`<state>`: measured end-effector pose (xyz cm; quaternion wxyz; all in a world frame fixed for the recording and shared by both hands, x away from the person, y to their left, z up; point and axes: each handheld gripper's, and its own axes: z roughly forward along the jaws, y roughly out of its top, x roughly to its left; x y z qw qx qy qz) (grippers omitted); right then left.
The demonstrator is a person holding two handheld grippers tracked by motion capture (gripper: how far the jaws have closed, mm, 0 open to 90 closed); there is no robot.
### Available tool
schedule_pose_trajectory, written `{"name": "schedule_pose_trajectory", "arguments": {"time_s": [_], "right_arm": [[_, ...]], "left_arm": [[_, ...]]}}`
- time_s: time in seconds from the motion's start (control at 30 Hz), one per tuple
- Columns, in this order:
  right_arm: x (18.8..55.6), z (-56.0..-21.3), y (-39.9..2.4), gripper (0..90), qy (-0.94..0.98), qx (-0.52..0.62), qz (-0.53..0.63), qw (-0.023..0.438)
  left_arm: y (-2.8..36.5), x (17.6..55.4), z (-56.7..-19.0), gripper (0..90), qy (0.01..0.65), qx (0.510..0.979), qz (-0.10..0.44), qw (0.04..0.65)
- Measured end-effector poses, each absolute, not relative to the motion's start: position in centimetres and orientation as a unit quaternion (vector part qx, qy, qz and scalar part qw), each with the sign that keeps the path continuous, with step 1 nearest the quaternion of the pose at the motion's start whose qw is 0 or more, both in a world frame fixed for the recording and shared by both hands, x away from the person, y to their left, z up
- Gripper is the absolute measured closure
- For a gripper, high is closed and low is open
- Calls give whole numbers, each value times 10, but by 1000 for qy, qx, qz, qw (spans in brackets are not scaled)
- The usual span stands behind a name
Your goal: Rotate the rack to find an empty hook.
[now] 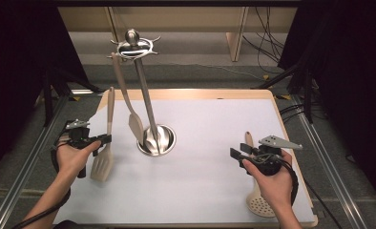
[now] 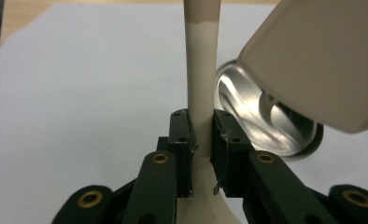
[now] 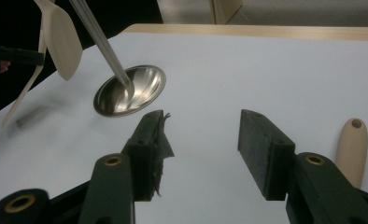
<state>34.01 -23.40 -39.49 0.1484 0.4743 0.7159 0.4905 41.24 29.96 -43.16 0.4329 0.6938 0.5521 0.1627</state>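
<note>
One slotted turner [image 2: 200, 93] in the left gripper [image 2: 201, 140], pads tight on handle.

L gripper [image 1: 98, 141] w/ slotted spatula [image 1: 104, 143], near utensil stand [image 1: 148, 105]

your table [image 1: 291, 143] is a light wooden board covered by a white sheet [image 1: 210, 138]. on the sheet the round steel base [image 1: 156, 140] of the utensil stand sits left of centre, and a beige perforated skimmer [image 1: 259, 202] lies near your right edge
</note>
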Motion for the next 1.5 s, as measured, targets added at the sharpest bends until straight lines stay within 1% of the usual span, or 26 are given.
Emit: {"name": "schedule_pose_trajectory", "arguments": {"time_s": [0.23,0.33,0.43,0.67,0.8,0.83,0.87,0.97,1.0,1.13,1.17,1.27,1.3,1.37,1.43,1.5], "right_arm": [[340,-395,-234,518,718,468,491,156],[339,-395,-233,518,717,471,492,151],[340,-396,-233,518,719,468,488,158],[340,-396,-232,519,719,468,491,153],[339,-396,-230,519,717,471,493,143],[340,-396,-231,519,720,466,491,153],[339,-396,-229,519,716,478,489,143],[338,-396,-227,519,713,476,496,140],[340,-397,-229,519,722,464,490,154],[338,-396,-225,520,719,475,487,143],[338,-395,-224,520,721,476,485,138],[339,-396,-224,519,726,463,486,149],[338,-396,-223,520,727,464,485,144],[339,-397,-222,519,728,458,487,150],[339,-397,-221,519,728,461,488,140],[339,-397,-222,519,731,457,486,146]], "left_arm": [[297,401,-420,780,531,681,199,463],[296,394,-415,780,526,672,215,475],[295,387,-411,780,517,667,225,487],[292,373,-400,780,496,651,249,517],[290,364,-396,780,484,653,256,523],[290,361,-395,780,480,653,258,526],[290,358,-394,780,477,653,258,529],[289,349,-392,780,468,654,262,534],[288,346,-392,780,465,656,262,534],[283,336,-392,780,453,659,259,542],[281,334,-392,780,450,662,256,542],[274,329,-391,779,444,664,252,545],[272,328,-391,780,443,666,253,545],[268,326,-390,780,439,669,251,545],[263,324,-390,779,433,672,252,546],[261,323,-389,779,425,680,253,541]]}}
